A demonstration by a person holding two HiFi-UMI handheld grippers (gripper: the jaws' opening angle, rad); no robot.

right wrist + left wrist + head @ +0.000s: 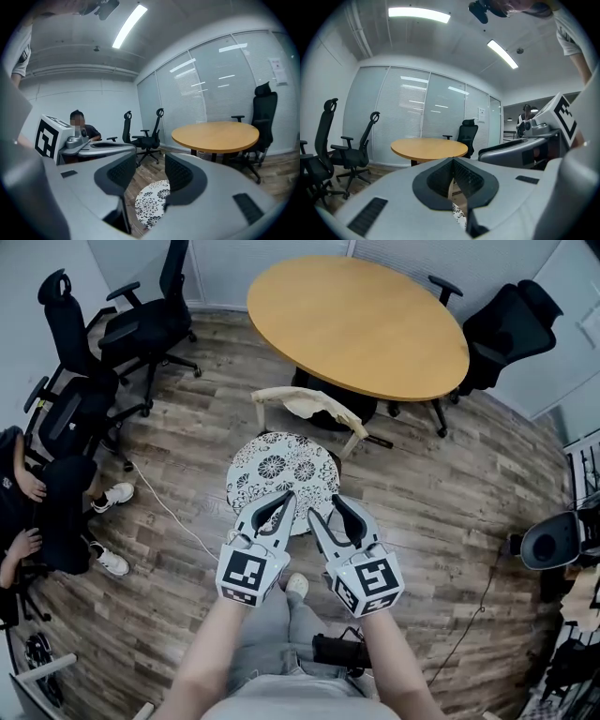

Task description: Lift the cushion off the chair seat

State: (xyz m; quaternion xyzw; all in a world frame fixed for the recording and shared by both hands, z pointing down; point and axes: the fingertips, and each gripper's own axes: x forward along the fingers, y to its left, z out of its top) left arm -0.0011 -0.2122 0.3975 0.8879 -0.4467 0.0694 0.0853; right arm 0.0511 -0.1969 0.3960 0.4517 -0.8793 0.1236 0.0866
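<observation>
Could shove the round floral cushion (277, 471) toward 12 o'clock, against the wooden chair (314, 404) back, instead of lifting it. Lying flat on the seat, with the left gripper (291, 496) closed tip to tip on nothing and only the right gripper (325, 507) spread wide, empty, both at its 6 o'clock edge. Seen whole only in the head view; cut to a sliver in the left gripper view, framed between open jaws in the right gripper view.

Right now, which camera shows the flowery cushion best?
The head view: it shows almost the whole round cushion from above, on the chair. The right gripper view catches only part of the cushion; the left gripper view just a sliver.
</observation>
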